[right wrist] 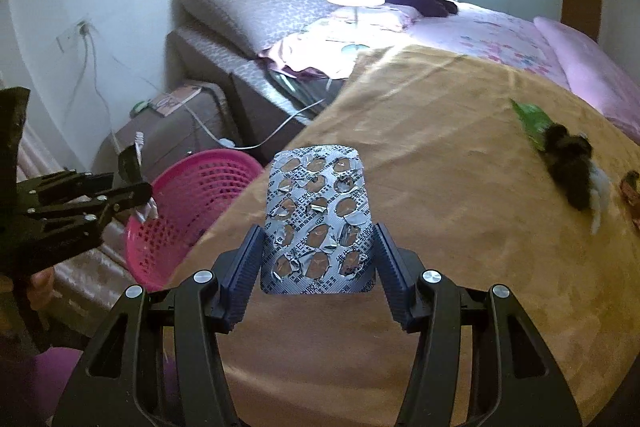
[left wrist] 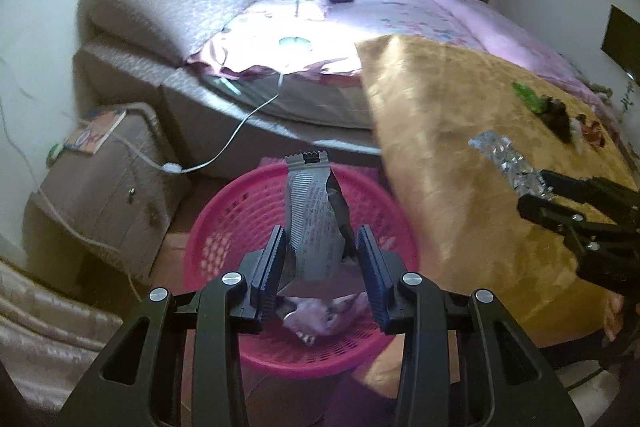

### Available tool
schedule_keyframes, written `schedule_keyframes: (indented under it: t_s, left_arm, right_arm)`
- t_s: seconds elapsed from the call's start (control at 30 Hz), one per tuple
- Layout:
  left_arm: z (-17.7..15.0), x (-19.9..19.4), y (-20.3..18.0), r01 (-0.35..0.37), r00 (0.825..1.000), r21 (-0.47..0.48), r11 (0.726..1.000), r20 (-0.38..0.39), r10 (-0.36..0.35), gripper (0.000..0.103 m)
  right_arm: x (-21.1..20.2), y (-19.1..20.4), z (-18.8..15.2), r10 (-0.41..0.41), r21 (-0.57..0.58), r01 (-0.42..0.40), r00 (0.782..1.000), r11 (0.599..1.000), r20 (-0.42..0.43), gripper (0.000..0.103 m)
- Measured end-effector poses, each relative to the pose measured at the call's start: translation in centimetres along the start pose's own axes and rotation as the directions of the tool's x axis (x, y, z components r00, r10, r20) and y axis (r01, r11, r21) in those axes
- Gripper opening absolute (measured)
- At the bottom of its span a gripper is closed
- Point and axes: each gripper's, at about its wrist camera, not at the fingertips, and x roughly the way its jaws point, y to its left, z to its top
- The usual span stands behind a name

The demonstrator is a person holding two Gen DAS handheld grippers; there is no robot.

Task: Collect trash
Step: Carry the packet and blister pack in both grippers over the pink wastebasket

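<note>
Left gripper (left wrist: 322, 259), jaws spread, bracketed a grey printed foil wrapper (left wrist: 316, 223) above the pink perforated plastic basket (left wrist: 224, 227); right gripper (right wrist: 318, 261) pinched a silver emptied blister pack (right wrist: 318, 219).

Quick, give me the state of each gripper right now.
Left gripper: open, grey wrapper loose between its fingers, above the pink basket.
Right gripper: shut on the empty blister pack, over the tan cloth.
</note>
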Motion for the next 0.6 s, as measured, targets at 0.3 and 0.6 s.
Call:
schedule_keyframes:
  t_s: [0.3, 0.6]
  left_arm:
    - [-1.2, 1.6, 2.1, -0.029, 0.999, -0.032, 0.999, -0.040, 0.028, 0.036]
    - [-1.5, 2.5, 3.6, -0.056, 0.997, -0.060, 0.997, -0.054, 0.053, 0.036]
  right_arm:
    - [1.9, 3.7, 1.4, 0.038, -0.087, -0.041, 0.999, 0.995, -0.030, 0.053]
    - [3.9, 6.1, 2.4, 0.049, -0.142, -0.057, 0.997, 0.988, -0.059, 0.053]
